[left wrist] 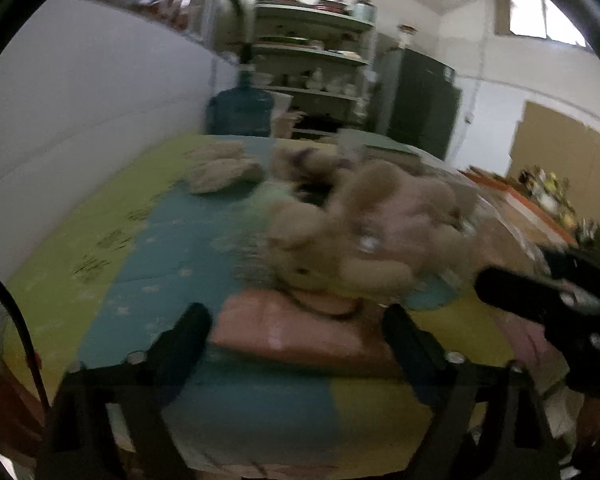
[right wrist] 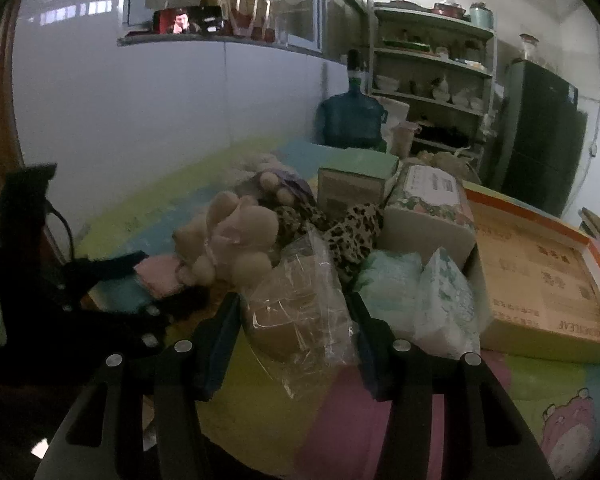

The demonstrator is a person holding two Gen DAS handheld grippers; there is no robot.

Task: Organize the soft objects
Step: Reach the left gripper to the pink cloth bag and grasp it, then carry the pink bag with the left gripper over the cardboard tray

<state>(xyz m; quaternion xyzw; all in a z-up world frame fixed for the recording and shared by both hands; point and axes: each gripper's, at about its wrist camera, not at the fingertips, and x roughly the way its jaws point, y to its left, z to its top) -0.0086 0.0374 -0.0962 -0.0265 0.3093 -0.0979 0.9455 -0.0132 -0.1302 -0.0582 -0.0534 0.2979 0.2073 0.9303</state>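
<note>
Right fingers (right wrist: 296,336) pinch a clear bagged item (right wrist: 300,312); left fingers (left wrist: 296,328) spread around pink cloth (left wrist: 300,328).

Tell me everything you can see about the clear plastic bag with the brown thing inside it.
The clear plastic bag is crinkled and glossy, with a rounded tan-brown item inside that I cannot identify. It sits on the colourful mat, leaning upright against the leopard-print fabric behind it. A mint-green soft pack lies on its right and a beige plush toy on its left. The right gripper straddles it, both fingers against its sides.
</note>
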